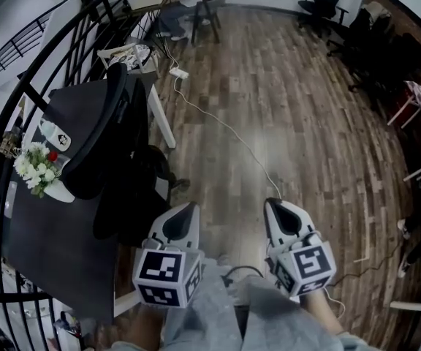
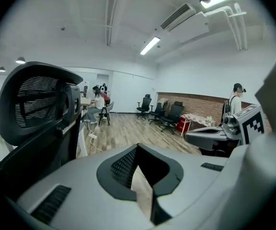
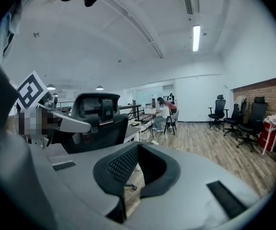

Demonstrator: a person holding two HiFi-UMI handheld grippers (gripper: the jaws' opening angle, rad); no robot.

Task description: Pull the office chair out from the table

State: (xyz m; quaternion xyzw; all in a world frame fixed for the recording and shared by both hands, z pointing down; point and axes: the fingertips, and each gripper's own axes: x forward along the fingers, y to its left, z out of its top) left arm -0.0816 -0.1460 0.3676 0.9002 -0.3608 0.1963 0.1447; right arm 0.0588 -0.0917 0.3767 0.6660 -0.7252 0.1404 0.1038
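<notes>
Holding nothing, jaws clenched, left gripper [image 1: 188, 209], right gripper [image 1: 277, 206], near curved mesh-backed office chair [image 1: 98, 134]

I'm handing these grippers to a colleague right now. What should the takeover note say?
Left gripper: shut, empty.
Right gripper: shut, empty. Both are held out ahead, touching nothing.
Black mesh-backed office chair: against the dark table, on the left gripper's side.
Done: nothing visible yet.
Left: grip the chair and pull it out over the wooden floor.
</notes>
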